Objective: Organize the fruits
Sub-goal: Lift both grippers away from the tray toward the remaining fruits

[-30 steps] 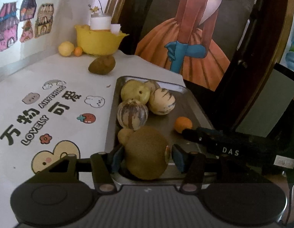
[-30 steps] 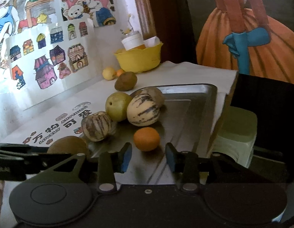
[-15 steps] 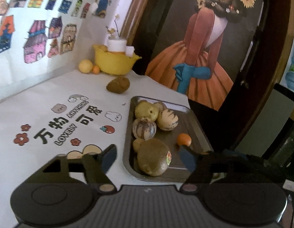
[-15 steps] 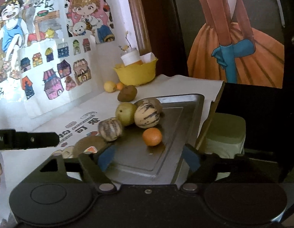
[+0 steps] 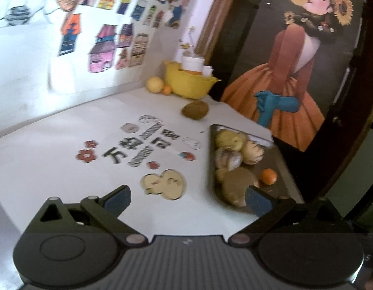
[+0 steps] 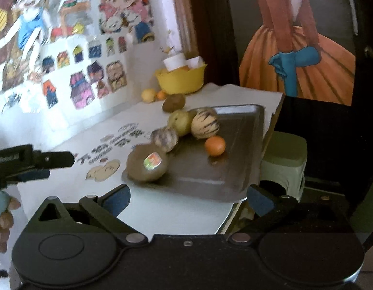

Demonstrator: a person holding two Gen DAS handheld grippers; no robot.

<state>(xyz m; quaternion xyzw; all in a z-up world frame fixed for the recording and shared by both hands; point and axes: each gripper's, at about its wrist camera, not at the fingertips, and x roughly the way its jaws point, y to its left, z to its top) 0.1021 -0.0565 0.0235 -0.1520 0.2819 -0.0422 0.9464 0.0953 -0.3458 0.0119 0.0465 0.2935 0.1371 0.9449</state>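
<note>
Spread with a white printed cloth, the surface [image 5: 53, 149] carrying a dark metal tray [image 6: 237, 145] at its right edge, well filled already. In the tray's near corner a large brown fruit [image 6: 147, 165]; behind it a striped brown melon [image 6: 164, 137], a striped pale melon [image 6: 205, 123], a yellow-green fruit [image 6: 180, 120], and off to the right a small orange [image 6: 215, 146]. Still out on the cloth: a brown fruit [image 5: 195, 110] beyond the tray, then a lemon-like yellow fruit [image 5: 155, 85] and a tiny orange one [image 5: 166, 89] beside the yellow bowl [image 5: 190, 84]. Left gripper [image 5: 186, 197] spread wide, holding nothing, poised over the cloth beside the tray; right gripper [image 6: 188, 197] likewise wide and empty, hanging off the tray's near edge. Probably best now: reach with the left for the loose brown fruit, straddle its widest part, close gently, lower into the tray's bare right half without nudging the round ones. Readable print: bold Chinese characters on the cloth, too blurred here to spell out; a small round sticker [image 6: 152, 162] on the big fruit, wording illegible.
</note>
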